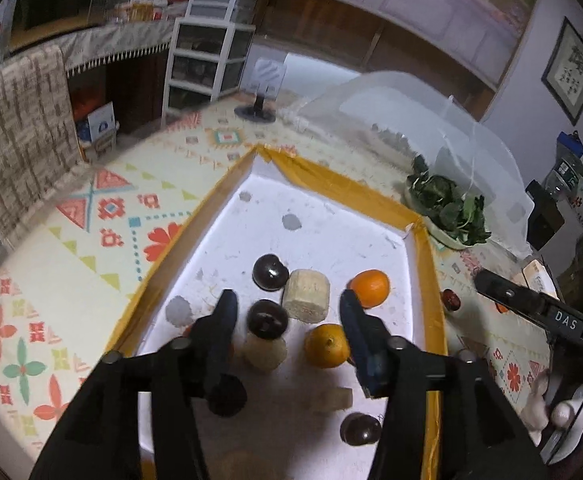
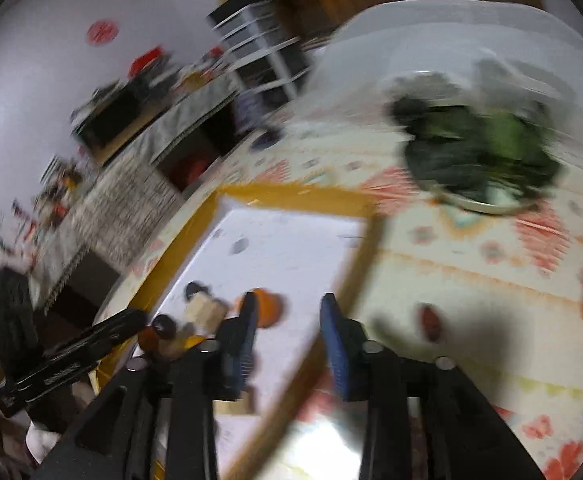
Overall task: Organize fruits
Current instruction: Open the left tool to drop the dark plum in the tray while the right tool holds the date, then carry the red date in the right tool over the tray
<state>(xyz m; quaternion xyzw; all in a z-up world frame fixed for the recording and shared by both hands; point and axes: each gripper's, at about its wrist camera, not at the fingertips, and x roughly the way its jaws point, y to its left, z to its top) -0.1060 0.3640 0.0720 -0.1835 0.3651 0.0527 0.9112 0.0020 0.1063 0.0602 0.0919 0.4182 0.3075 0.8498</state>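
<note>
We find the left gripper (image 1: 289,300) jaws spread over the white tray (image 1: 331,208), gripping nothing, a mangosteen (image 1: 266,319) between them; right gripper (image 2: 289,304) jaws likewise apart, empty

Left wrist view: tray (image 1: 227,184) occupies centre frame, resting on a patterned mat (image 1: 91,240). Inside the tray, centre to lower centre: a round fruit (image 1: 269,272) touching a corn piece (image 1: 306,295) on its right; an orange (image 1: 370,288) further right, apart. Below these, second round fruit (image 1: 266,319) sits atop another corn piece (image 1: 264,350); second orange (image 1: 326,346) to their right. Third round fruit (image 1: 360,428) at lower right of the tray. Outside the tray, right of its edge, a small fruit (image 1: 450,300) lies on the mat. Bowl of leafy greens (image 1: 447,204) at upper right, beyond the tray's far right corner. Drawer unit (image 1: 207,40) at upper centre, behind.
</note>
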